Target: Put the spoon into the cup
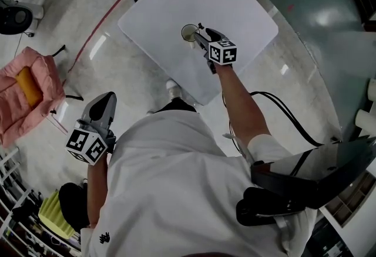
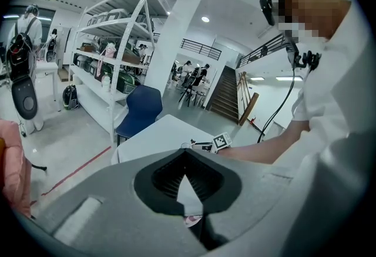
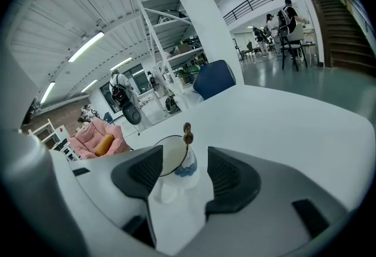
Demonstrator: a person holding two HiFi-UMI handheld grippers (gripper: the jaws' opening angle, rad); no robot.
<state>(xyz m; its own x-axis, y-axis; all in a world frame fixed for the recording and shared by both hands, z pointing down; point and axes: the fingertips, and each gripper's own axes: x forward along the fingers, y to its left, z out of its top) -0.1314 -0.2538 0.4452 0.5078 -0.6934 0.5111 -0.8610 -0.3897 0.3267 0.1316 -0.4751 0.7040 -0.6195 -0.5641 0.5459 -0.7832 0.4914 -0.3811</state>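
Left tongs (image 1: pixel 101 104) hang by your hip, off the table (image 1: pixel 241 9), jaws together w/ nothing in them. Leave them there. Out front, right tongs (image 3: pixel 176 176) stand wide open low over the table, empty, pads touching nothing. Just past their tips sits the cup (image 3: pixel 170 159), upright, near the table's middle. The spoon (image 3: pixel 187 131) is in it, handle end poking up at the rim, so the drop looks done imo. To finish clean, back the right tongs straight out along their own line w/ jaws wide. Don't clip the rim or the handle, since the cup looks light and could tip. No sideways swing till the tips are clear.
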